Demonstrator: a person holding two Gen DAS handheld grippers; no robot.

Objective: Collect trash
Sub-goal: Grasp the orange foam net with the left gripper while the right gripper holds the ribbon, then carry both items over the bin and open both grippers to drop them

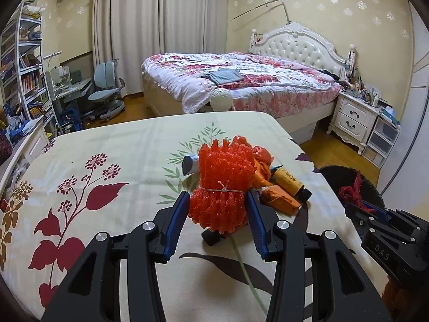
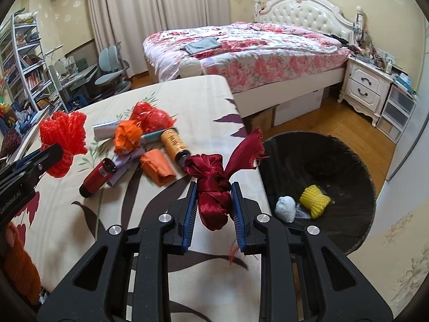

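Note:
My left gripper point(image 1: 217, 201) is shut on a bundle of red-orange foam netting point(image 1: 222, 182) tied with string, held above the flowered tablecloth point(image 1: 107, 166); the bundle also shows in the right wrist view point(image 2: 63, 139). My right gripper point(image 2: 214, 190) is shut on a dark red satin ribbon wad point(image 2: 214, 185) near the table's right edge. Beside the table stands a black trash bin point(image 2: 348, 161) holding a yellow foam net point(image 2: 314, 200) and a white crumpled wad point(image 2: 286, 208). On the table lie a red bottle point(image 2: 97, 178), a yellow bottle point(image 2: 174, 143), orange wrappers point(image 2: 156, 167) and a red plastic bag point(image 2: 148, 116).
A bed with a floral quilt point(image 2: 254, 45) stands behind the table. A white nightstand point(image 2: 367, 86) is at the far right. A desk, swivel chair point(image 1: 106, 91) and bookshelf point(image 1: 24, 61) fill the left side. Wooden floor lies between table and bed.

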